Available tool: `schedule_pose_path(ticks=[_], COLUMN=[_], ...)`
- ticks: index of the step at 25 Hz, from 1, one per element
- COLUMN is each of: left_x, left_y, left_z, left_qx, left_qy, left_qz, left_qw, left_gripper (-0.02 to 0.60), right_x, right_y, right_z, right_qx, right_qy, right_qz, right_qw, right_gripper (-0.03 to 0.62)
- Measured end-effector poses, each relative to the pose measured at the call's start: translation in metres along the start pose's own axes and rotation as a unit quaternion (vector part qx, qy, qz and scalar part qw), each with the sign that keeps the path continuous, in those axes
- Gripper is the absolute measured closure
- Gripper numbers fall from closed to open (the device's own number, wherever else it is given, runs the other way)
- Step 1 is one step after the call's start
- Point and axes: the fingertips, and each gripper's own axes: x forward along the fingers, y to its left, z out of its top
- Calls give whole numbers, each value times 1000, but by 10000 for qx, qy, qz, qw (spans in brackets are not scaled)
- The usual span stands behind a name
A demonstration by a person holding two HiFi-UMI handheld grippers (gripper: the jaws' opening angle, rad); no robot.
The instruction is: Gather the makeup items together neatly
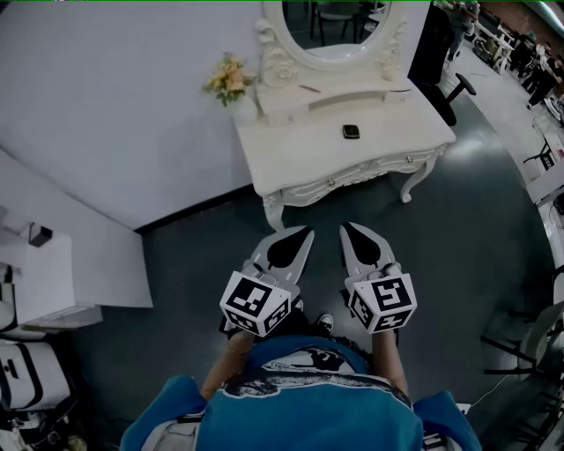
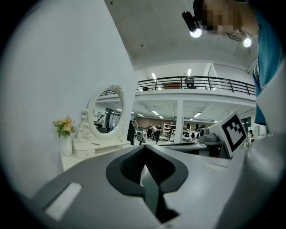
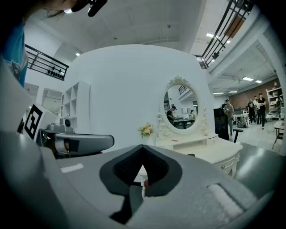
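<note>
A white dressing table point(image 1: 388, 145) with an oval mirror point(image 1: 330, 26) stands ahead of me. On its top lies a small dark compact point(image 1: 351, 131). A thin pink stick point(image 1: 308, 88) rests on the raised shelf under the mirror. My left gripper point(image 1: 306, 232) and right gripper point(image 1: 345, 227) hang side by side over the grey floor, short of the table's front edge. Both point at the table with jaws together and nothing between them. The left gripper view shows the table point(image 2: 69, 162) far to the left. The right gripper view shows the table point(image 3: 214, 154) ahead to the right.
A vase of flowers point(image 1: 233, 86) stands on the table's left corner by the white wall. A dark office chair point(image 1: 449, 88) is right of the table. A white cabinet point(image 1: 44, 277) stands at the left, with more chairs point(image 1: 533, 339) at the right. People stand far back in the hall.
</note>
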Motion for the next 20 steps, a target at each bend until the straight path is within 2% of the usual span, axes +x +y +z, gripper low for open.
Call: schedule_pose_path(ticks=[9, 20], left_x=[5, 16], left_y=[18, 44], left_z=[-1, -7], left_qx=[16, 107], left_qy=[78, 265], left_qz=[-53, -392], left_qw=[10000, 9988], left_gripper=[566, 566], right_x=[17, 41], right_y=[-2, -5], right_z=[-1, -8], right_qx=[210, 564], right_qy=[13, -20], right_qz=[-62, -313], right_qw=[9998, 9979], right_gripper=[592, 591])
